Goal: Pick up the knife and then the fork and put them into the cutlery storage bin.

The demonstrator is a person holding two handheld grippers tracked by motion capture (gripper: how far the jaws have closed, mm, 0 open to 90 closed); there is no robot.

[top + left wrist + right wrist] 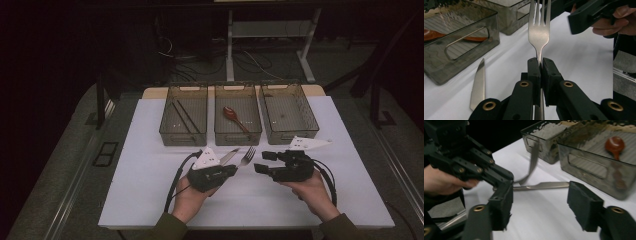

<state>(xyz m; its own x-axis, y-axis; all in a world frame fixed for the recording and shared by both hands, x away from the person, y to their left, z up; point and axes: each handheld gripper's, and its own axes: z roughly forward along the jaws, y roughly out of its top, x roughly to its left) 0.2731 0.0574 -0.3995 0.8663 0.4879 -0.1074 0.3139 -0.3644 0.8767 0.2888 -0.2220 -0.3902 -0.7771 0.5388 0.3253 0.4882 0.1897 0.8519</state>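
White table (150, 200) in a dark room; three smoky clear bins along its far edge.

Item: fork (539, 30), metal, polished. Location: held off the table at the near middle, in front of the centre bin (238, 131), tines pointing away from the person. In the right gripper view it appears blurred, beside the left tongs.

Holder: left tongs (540, 65), shut tight on the fork's neck just below the head; the handle runs back between the jaws.

Right tongs (541, 205): jaws partly apart, nothing between them, facing the left tongs from just beside.

Handling, as judged: light, rigid, will not bend or break under a firm pinch. The smooth, narrow handle is likely slippery and may pivot or slide between flat pads if gripped near one end. The present grip at the neck leaves the head free but the long handle acts as a lever; a hold nearer the middle of the handle would balance better. Tines are best left untouched, since pads would catch on the gaps.

Also present:
- knife (477, 85), metal, flat on the table just left of the left tongs.
- red spoon (235, 117), lying in the centre bin.
- chopsticks (184, 118), dark, apparently a pair, lying in the left bin (184, 136).
- right bin (290, 131), nothing discernible inside.
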